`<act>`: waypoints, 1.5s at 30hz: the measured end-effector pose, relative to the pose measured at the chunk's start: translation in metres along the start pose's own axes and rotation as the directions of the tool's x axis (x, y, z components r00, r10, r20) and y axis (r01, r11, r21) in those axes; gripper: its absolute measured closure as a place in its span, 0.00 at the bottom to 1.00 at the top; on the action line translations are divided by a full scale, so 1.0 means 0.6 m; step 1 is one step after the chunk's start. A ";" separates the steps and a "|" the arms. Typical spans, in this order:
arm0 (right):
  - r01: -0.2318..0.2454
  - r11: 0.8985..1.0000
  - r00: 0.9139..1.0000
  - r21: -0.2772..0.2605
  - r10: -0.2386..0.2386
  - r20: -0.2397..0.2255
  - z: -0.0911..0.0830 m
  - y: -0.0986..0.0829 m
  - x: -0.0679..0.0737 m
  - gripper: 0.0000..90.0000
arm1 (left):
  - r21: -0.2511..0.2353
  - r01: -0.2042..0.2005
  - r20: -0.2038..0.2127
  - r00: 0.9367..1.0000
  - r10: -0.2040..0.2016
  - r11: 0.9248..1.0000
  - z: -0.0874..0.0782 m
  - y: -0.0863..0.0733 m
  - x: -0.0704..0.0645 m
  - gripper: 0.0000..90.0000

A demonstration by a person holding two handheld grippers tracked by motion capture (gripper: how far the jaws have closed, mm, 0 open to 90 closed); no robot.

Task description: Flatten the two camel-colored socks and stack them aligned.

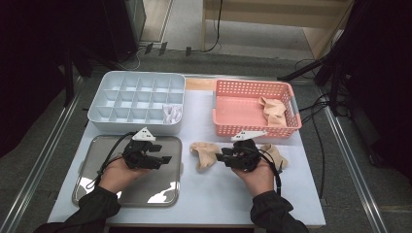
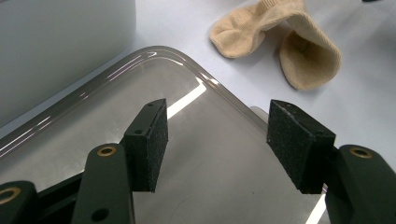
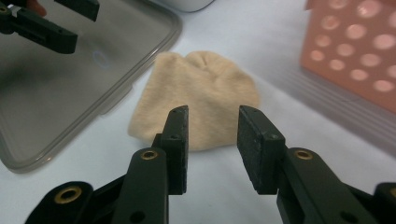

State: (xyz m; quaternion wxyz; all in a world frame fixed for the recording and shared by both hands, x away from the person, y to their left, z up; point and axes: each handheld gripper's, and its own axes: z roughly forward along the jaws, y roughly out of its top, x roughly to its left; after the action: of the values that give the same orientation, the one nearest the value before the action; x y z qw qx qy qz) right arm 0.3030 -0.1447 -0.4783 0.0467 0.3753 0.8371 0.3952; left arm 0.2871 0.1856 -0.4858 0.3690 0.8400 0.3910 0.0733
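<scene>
A beige sock (image 1: 204, 153) lies crumpled on the white table between the two grippers; it appears as the sock (image 2: 280, 42) and the sock (image 3: 205, 84) in the gripper views. My right gripper (image 1: 221, 157) points left at it from close by, and the right gripper (image 3: 213, 114) is open with a narrow gap and nothing between its pads. My left gripper (image 1: 165, 159) hovers over the metal tray (image 1: 97, 189). The left gripper (image 2: 218, 111) is wide open and empty. A second beige sock (image 1: 276, 154) lies just right of my right hand.
A white compartment box (image 1: 136, 92) at the back left holds a white sock (image 1: 172, 113) in its front right cell. A pink perforated basket (image 1: 243, 104) at the back right holds another beige sock (image 1: 273, 110). Table edges run close on both sides.
</scene>
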 end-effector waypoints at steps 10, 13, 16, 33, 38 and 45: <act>0.019 0.998 1.000 0.068 -0.019 -0.002 0.039 -0.005 0.014 0.67 | 0.002 -0.005 0.004 1.000 0.005 1.000 0.002 0.000 -0.002 0.45; 0.024 0.996 1.000 0.080 -0.024 0.006 0.048 -0.006 0.012 0.65 | 0.003 -0.004 0.004 1.000 0.004 1.000 0.004 0.001 -0.003 0.45; 0.035 0.993 0.999 0.116 -0.036 0.012 0.066 -0.008 0.010 0.65 | 0.011 -0.011 0.008 1.000 0.011 1.000 0.007 0.001 -0.004 0.45; 0.089 0.982 0.994 0.166 -0.098 0.048 0.082 0.002 0.022 0.96 | 0.018 -0.011 0.011 1.000 0.011 1.000 0.011 -0.001 -0.005 0.45; 0.058 0.987 0.998 0.149 -0.062 0.019 0.060 0.007 0.008 0.96 | 0.011 -0.006 0.011 1.000 0.006 1.000 0.010 0.000 -0.004 0.45; 0.042 0.991 0.999 0.126 -0.044 0.014 0.025 0.009 -0.005 0.96 | 0.015 -0.019 0.017 1.000 0.019 1.000 0.014 0.003 -0.008 0.45</act>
State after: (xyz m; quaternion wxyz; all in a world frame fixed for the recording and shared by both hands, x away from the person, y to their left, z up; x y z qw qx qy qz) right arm 0.3141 -0.1350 -0.4853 0.0385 0.3625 0.8678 0.3377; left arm 0.2882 0.1769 -0.4897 0.3653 0.8470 0.3804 0.0669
